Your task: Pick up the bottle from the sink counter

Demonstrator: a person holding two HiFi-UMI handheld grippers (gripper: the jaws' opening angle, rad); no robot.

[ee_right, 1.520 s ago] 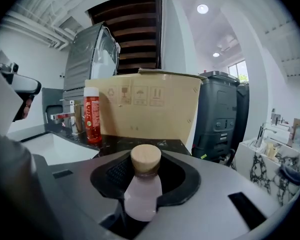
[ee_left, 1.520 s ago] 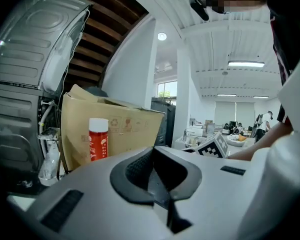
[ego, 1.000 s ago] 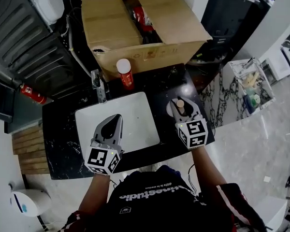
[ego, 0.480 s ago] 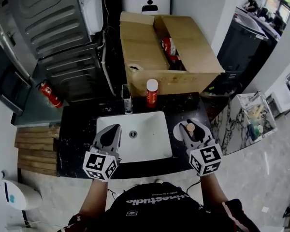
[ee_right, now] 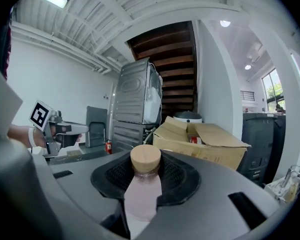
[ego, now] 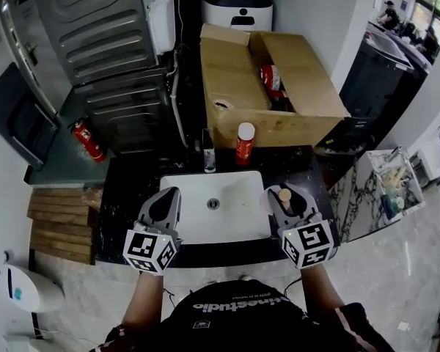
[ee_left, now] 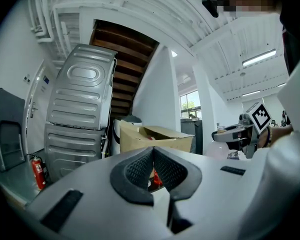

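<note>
- Pink and wooden-capped, the bottle [ee_right: 144, 191] clamped in the right hand-held gripper [ee_right: 145, 173], neck pinched between the dark ribbed pads [ee_right: 172, 174], cap poking up above them.
- From the head view, that same bottle [ego: 284, 193] up in the right hand-held gripper [ego: 282, 201], above the right end of the black surface [ego: 128, 196], just beside the white sink [ego: 231, 226].
- Left hand-held gripper [ee_left: 153, 165] closed on nothing, ribbed pads pressed together with only a thin seam between.
- Over on the head view, left hand-held gripper [ego: 166, 202] hovering at the sink's left edge, well apart from the right one.
- At the back of the surface, a red can [ego: 244, 144] with a white cap, upright, just right of the tap [ego: 207, 151] and close against the front of the cardboard box [ego: 231, 97].
- Box flaps open, something red showing inside.
- Back left, a grey ribbed appliance [ego: 110, 20]; below it on the floor, a red fire extinguisher [ego: 86, 139] lying at a slant.
</note>
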